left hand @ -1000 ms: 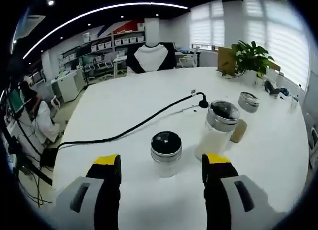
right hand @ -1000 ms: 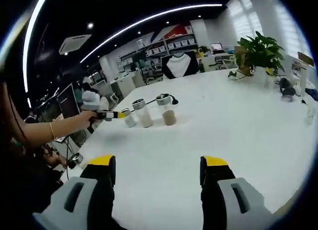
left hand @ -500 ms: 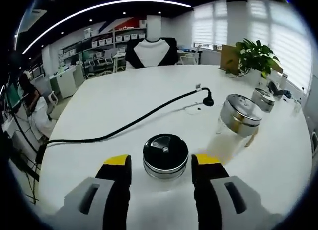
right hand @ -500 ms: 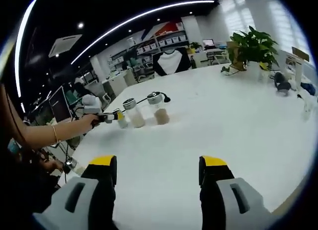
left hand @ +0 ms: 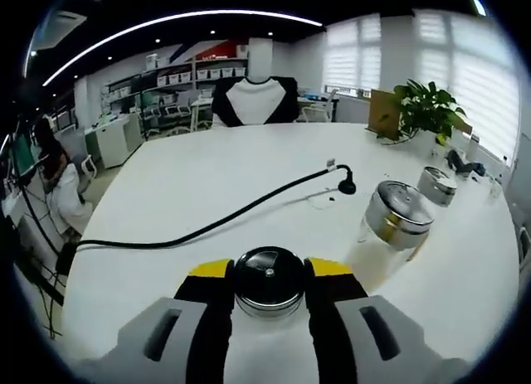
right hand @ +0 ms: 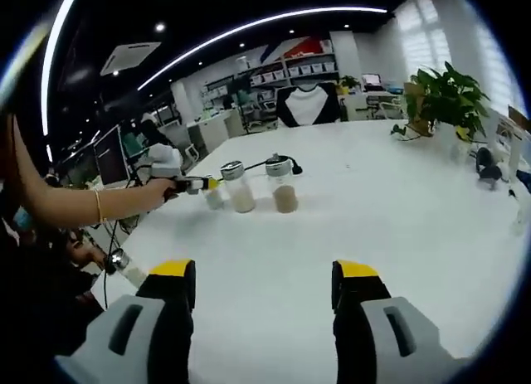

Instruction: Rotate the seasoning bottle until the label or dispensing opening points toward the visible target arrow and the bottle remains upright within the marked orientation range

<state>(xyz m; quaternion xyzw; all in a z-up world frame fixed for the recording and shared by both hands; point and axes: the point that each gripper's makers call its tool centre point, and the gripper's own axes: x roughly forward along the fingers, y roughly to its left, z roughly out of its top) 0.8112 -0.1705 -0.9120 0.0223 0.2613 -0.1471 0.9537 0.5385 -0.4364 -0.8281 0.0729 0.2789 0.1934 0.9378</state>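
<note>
Black-lidded bottle (left hand: 268,281) sat between the left gripper (left hand: 267,272) jaws — seemingly gripped, ready to turn; right gripper (right hand: 264,283) stood open.

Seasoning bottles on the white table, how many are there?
3, all upright in a row: the black-lidded bottle between the left gripper's jaws, the middle bottle beside it, and the far bottle nearest the plant.

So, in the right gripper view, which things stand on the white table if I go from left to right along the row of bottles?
Left gripper → small bottle it closes around → bottle with pale contents → bottle with brown contents.
</note>
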